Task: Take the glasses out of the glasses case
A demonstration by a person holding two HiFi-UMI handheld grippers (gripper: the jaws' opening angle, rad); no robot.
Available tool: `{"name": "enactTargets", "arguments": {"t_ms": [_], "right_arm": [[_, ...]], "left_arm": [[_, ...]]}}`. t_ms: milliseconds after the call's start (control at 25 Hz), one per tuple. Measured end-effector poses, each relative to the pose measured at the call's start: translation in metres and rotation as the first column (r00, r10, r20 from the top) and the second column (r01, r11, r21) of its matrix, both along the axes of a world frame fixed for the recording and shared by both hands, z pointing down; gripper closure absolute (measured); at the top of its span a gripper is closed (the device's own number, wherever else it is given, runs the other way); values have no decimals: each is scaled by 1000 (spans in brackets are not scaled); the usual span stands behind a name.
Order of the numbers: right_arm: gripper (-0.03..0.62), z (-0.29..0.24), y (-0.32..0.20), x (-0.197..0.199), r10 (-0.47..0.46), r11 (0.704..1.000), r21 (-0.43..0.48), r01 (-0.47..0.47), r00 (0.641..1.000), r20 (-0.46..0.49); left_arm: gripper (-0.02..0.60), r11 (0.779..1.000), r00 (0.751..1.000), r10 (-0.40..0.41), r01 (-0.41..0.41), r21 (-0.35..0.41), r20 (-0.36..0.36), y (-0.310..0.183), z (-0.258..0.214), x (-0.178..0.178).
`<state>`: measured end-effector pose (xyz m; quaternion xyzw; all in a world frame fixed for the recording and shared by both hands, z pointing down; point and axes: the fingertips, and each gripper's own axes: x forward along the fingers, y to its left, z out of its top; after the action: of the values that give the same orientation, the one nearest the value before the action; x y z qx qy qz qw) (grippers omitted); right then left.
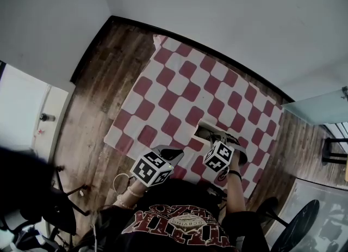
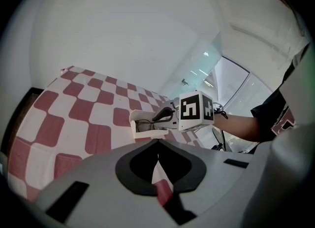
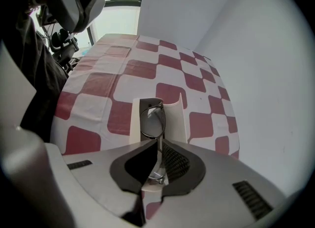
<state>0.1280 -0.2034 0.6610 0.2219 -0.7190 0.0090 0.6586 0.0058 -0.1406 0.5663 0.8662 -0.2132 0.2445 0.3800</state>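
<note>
Operator: Right gripper state?
Technician: Jaws clenched on glasses, which lie inside open glasses case on checkered tablecloth.
Operator: Left gripper?
Technician: Jaws pressed together, nothing between them; positioned near case.

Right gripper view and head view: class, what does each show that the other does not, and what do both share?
Only the right gripper view shows the right gripper's jaws shut on the glasses at the open case. Only the head view shows the wood floor and the person's shirt. Both show the case on the checked cloth.
</note>
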Motion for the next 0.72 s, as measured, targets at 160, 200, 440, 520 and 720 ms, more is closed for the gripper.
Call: {"name": "enactTargets", "arguments": {"t_ms": [160,200,440,520,720], "right_arm": [[571,5,2,-1,-14,999,-35,13,1000,-16],[571,5,2,-1,-16,999,-41,15,1000,-19],[569,6,-2,0,-43,997,-59,40,998,-51],[569,6,-3,-2,-58,996,-77,53,996,-68],[569,8,-5,-3,-97,992,-97,84,985,-140]], "left_arm": [[572,1000,1000,-9,9,1,-4,-2,0,-3],[572,1000,1000,-12,12,1,-4,-3,0,-3],[572,1000,1000,-30,30,-3,-4,-5,2,-10],[572,999,999,-34,34,-5,-4,-5,3,-12],[572,999,999,-43,43,-8,-9,-7,4,-15]]}}
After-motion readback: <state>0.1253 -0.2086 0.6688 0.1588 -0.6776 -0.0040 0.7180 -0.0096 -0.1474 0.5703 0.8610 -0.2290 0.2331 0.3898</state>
